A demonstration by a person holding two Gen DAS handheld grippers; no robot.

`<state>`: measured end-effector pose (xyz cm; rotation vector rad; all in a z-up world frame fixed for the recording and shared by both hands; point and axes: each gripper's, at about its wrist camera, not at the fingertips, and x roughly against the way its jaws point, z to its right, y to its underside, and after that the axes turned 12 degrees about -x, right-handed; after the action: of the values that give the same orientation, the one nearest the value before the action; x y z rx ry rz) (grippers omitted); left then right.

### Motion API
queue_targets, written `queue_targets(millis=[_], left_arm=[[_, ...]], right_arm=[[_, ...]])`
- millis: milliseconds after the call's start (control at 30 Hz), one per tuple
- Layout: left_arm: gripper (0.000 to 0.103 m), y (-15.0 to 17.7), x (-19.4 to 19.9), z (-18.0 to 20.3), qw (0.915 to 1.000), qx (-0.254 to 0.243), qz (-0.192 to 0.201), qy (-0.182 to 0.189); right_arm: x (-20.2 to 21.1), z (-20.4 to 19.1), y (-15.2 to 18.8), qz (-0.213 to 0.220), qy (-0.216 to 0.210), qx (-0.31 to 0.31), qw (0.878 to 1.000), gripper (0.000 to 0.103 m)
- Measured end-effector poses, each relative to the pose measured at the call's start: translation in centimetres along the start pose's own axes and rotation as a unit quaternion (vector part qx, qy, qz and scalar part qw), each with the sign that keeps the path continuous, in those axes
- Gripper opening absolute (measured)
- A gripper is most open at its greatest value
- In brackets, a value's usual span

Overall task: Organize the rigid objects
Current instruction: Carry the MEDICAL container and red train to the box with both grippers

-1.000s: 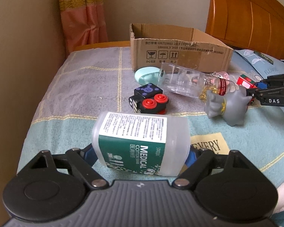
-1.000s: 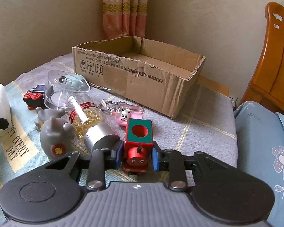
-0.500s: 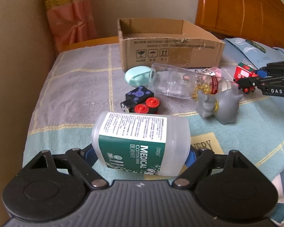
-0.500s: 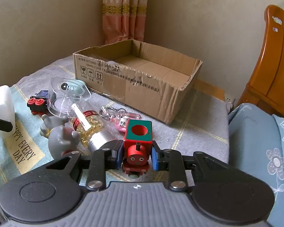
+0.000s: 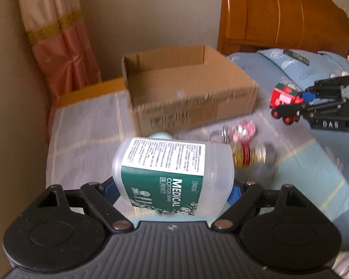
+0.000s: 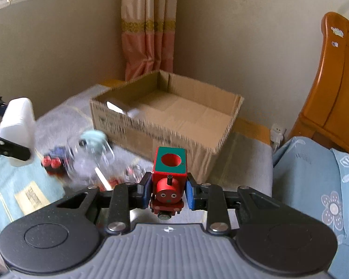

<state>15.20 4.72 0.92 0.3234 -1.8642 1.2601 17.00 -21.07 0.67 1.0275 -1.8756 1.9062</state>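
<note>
My left gripper (image 5: 174, 191) is shut on a white medical cotton swab box with a green label (image 5: 172, 174) and holds it in the air in front of the open cardboard box (image 5: 186, 93). My right gripper (image 6: 167, 191) is shut on a red wooden toy train (image 6: 168, 181), also lifted, short of the cardboard box (image 6: 174, 116). The train and right gripper show at the right of the left wrist view (image 5: 285, 101). The swab box shows at the left of the right wrist view (image 6: 17, 125).
On the bedspread lie a clear plastic jar (image 6: 90, 155), a bottle with a red band (image 5: 246, 155), a pink keychain (image 5: 242, 129), a mint round object (image 6: 93, 138) and a black toy with red wheels (image 6: 54, 159). A wooden headboard (image 5: 279, 16) stands behind a blue pillow (image 6: 314, 174).
Both grippers have risen with their objects and moved toward the cardboard box. Its inside is now visible from above in both views. The items on the bed look blurred from the motion.
</note>
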Motion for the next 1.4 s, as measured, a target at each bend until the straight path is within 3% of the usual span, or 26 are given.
queue_targets(millis=[133, 400, 633, 700, 733, 767, 967, 1133, 1267, 1400], left_arm=[[0.085, -3.7, -1.1, -0.5, 0.9998, -0.018, 0.011, -0.005], [0.085, -10.8, -5.2, -2.6, 0.9995, -0.007, 0.022, -0.020], [0.085, -14.1, -9.4, -4.5, 0.9995, 0.003, 0.006, -0.031], [0.085, -14.6, -10.5, -4.8, 0.9996, 0.002, -0.002, -0.029], [0.085, -14.8, -11.0, -4.9, 0.9996, 0.001, -0.005, -0.027], [0.085, -15.0, -11.4, -5.1, 0.9996, 0.002, -0.008, -0.027], [0.085, -16.0, -13.5, -5.5, 0.9996, -0.001, -0.019, -0.021], [0.085, -17.0, -15.2, -5.8, 0.9995, 0.002, -0.027, -0.017], [0.096, -17.4, -15.6, -6.3, 0.9991, 0.032, -0.025, -0.012], [0.096, -16.7, -14.3, -6.3, 0.9992, 0.033, -0.017, -0.012]], right_arm=[[-0.7, -0.4, -2.7, 0.011, -0.004, 0.000, 1.000, 0.033], [-4.7, -1.2, -6.7, 0.002, -0.001, -0.006, 1.000, 0.033], [-8.4, -1.4, -8.9, -0.005, -0.002, -0.017, 1.000, 0.034], [-9.2, -1.0, -9.3, -0.002, -0.003, -0.030, 1.000, 0.050], [-9.4, -0.7, -9.5, 0.001, 0.000, -0.037, 0.999, 0.071], [-9.5, -0.5, -9.6, 0.006, 0.001, -0.045, 0.999, 0.081], [-9.5, 0.1, -9.0, 0.002, 0.007, -0.039, 0.999, 0.094], [-9.1, 0.0, -8.5, 0.000, 0.006, -0.038, 0.999, 0.096], [-8.4, -0.3, -8.2, 0.007, 0.009, -0.029, 1.000, 0.101], [-7.6, -0.4, -7.7, 0.009, 0.009, -0.028, 1.000, 0.103]])
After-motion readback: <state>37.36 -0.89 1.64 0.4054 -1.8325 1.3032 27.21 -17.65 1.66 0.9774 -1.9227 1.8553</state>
